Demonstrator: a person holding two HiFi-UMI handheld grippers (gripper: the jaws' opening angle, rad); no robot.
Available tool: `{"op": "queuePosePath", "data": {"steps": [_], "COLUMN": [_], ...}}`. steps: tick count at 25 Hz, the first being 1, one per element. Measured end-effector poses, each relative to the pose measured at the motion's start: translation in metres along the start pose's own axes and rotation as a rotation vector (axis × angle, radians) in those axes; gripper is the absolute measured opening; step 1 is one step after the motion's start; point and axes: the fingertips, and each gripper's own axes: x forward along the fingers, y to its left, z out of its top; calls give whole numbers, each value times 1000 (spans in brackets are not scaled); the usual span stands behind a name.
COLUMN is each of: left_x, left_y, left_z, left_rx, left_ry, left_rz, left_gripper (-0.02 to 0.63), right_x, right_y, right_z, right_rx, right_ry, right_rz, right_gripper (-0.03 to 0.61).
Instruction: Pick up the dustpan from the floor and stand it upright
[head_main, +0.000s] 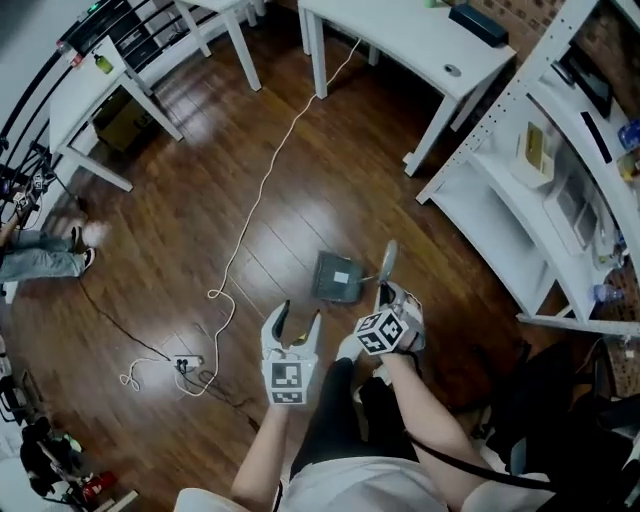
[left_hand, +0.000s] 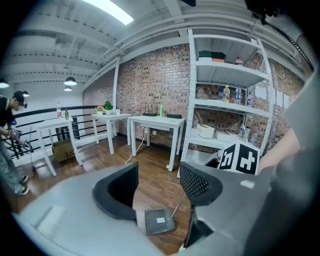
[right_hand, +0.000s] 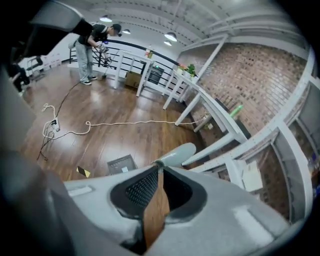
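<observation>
The dark grey dustpan (head_main: 337, 277) rests on the wooden floor just ahead of me, with its thin handle rising to the right to a pale grey grip (head_main: 388, 258). My right gripper (head_main: 388, 292) is shut on that handle just below the grip. In the right gripper view the jaws (right_hand: 159, 167) meet, the grey grip (right_hand: 175, 154) pokes out past them, and the pan (right_hand: 121, 164) lies on the floor beyond. My left gripper (head_main: 298, 318) hangs open to the left of the pan, holding nothing. Between its open jaws (left_hand: 157, 182) the pan (left_hand: 160, 221) shows far below.
A white cable (head_main: 262, 185) runs across the floor to a power strip (head_main: 188, 363) at the left. White desks (head_main: 420, 40) stand at the back and a white shelf unit (head_main: 520, 200) lines the right side. A person's legs (head_main: 45, 255) show at far left.
</observation>
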Motion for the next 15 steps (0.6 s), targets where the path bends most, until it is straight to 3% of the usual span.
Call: {"op": "queuePosePath", "data": {"steps": [4, 8, 10, 15], "left_x": [-30, -46, -49, -68], "left_y": [40, 47, 36, -5], "left_z": [0, 2, 7, 34], "left_rx": [-23, -30, -22, 15], "left_ry": [-15, -14, -18, -75], "left_rz": [63, 84, 74, -20], "left_gripper": [278, 278, 278, 281], "right_x": [9, -3, -29, -152], "right_y": [17, 7, -4, -28], "right_z": [45, 46, 45, 45], "right_rx": [-97, -63, 20, 359], "right_ry": [-17, -31, -101, -379], "right_rz": [26, 73, 93, 130], "right_gripper": [21, 53, 89, 132]}}
